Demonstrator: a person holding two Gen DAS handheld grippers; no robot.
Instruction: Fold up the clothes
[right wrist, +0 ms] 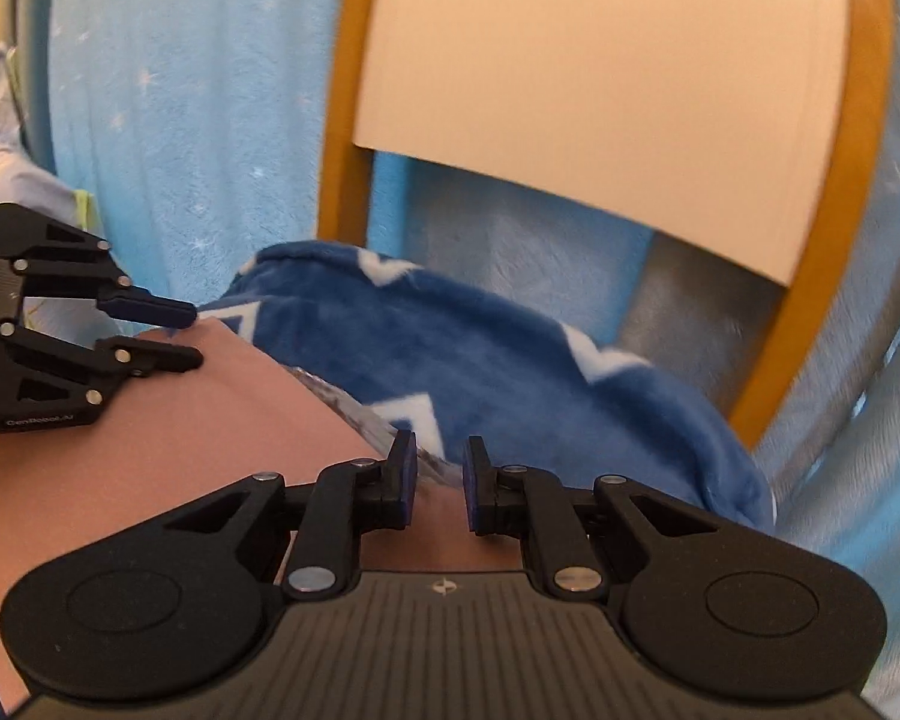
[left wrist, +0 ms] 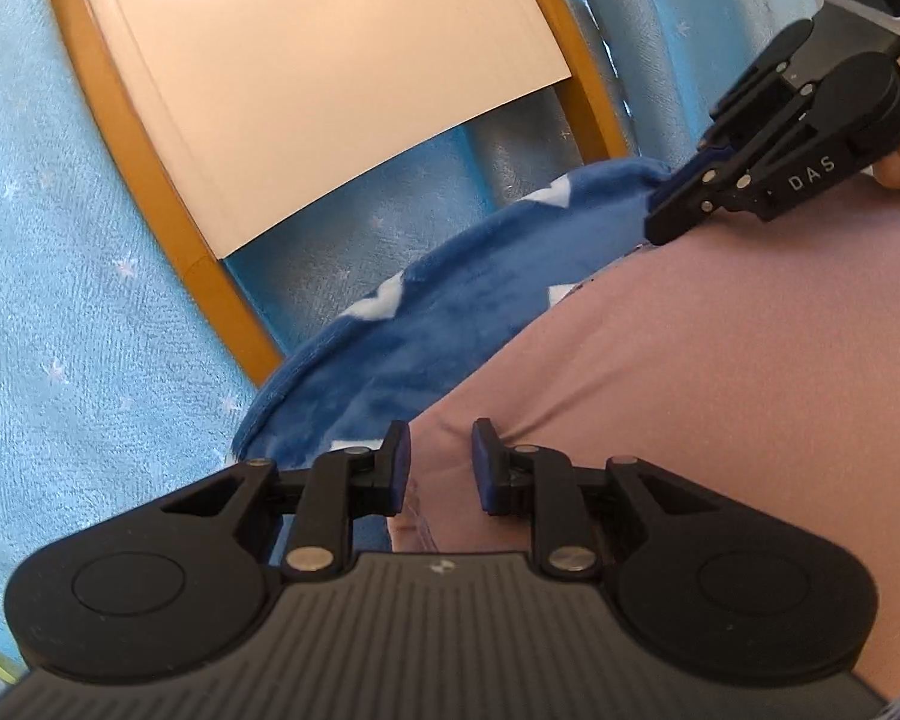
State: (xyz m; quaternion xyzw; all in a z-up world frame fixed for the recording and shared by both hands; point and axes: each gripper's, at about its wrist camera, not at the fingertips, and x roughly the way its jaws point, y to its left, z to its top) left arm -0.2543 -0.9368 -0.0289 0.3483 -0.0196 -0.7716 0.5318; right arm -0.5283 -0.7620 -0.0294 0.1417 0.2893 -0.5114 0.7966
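Both fisheye views were brightly and evenly lit, with soft daylight and few hard shadows. Glare washed out the top of the cream chair-back panel with a round hole (left wrist: 306, 78), most strongly in the left wrist view. Straight edges of the ochre wooden chair frame (right wrist: 810, 276) bowed with lens distortion, and motion blur smeared the pale blue starred fleece (right wrist: 858, 396) at the right edge.
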